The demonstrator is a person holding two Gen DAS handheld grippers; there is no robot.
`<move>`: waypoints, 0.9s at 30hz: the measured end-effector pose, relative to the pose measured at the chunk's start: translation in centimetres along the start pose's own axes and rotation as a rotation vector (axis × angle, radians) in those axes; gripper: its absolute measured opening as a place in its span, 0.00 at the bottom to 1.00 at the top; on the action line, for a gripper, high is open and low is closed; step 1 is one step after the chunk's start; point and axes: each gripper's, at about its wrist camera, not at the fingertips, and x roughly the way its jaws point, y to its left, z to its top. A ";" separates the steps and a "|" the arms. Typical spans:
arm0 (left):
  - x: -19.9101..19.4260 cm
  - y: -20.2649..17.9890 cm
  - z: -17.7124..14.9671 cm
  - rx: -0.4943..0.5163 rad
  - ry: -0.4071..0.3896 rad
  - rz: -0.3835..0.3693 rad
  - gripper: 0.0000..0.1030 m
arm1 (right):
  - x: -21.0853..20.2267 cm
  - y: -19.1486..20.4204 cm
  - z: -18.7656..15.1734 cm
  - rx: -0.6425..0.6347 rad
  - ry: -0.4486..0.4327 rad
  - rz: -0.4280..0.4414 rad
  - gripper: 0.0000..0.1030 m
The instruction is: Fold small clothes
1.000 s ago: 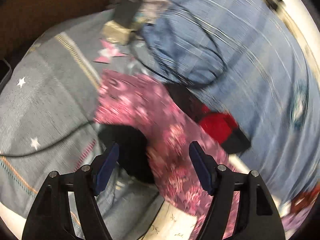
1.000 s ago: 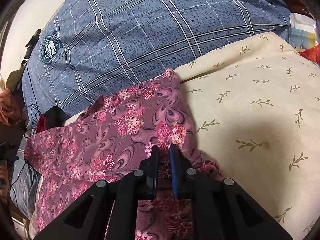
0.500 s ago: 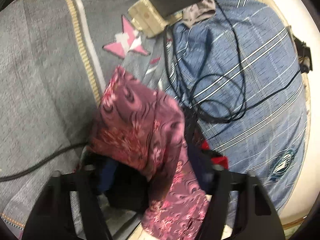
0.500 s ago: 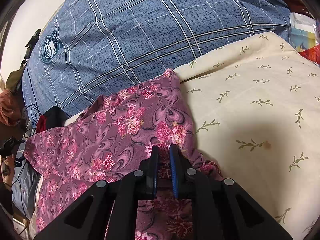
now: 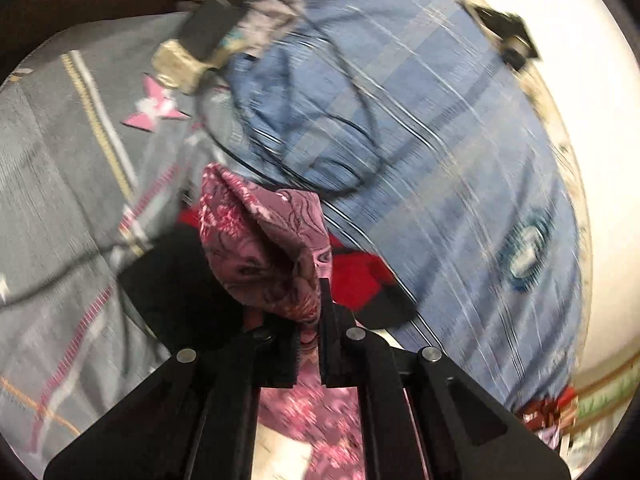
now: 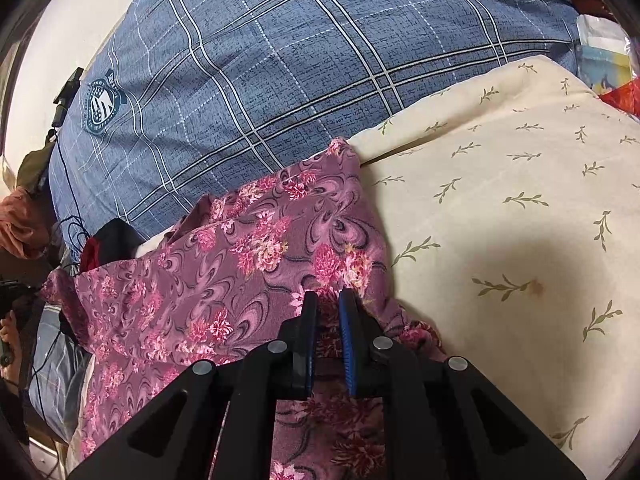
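A purple floral garment (image 6: pixel 224 272) lies across a cream leaf-print sheet (image 6: pixel 520 208), spread to the left. My right gripper (image 6: pixel 328 300) is shut on the garment's near right edge. In the left wrist view my left gripper (image 5: pixel 310 300) is shut on a bunched end of the same floral garment (image 5: pixel 272 236), which stands lifted above a black and red garment (image 5: pixel 360 280). The left view is blurred by motion.
A blue plaid pillow (image 6: pixel 280 60) lies behind the garment, and shows in the left view (image 5: pixel 420 152) with a black cable (image 5: pixel 352 128) looped on it. A grey starred blanket (image 5: pixel 60 168) lies at left, with a dark box (image 5: pixel 212 24) beyond.
My left gripper was open over the garment's end; it has closed on it and lifted it into a bunch. My right gripper has held still, shut on the garment.
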 end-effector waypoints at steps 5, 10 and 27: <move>0.8 -4.8 -4.6 0.073 0.063 -0.070 0.04 | -0.2 -0.2 0.0 0.011 -0.002 0.014 0.12; 3.9 -10.0 -9.4 0.149 0.144 -0.103 0.04 | -0.3 -0.4 0.0 0.025 -0.003 0.031 0.12; 16.2 -16.9 -22.1 0.241 0.460 -0.081 0.11 | -0.4 -1.4 0.1 0.070 -0.006 0.094 0.12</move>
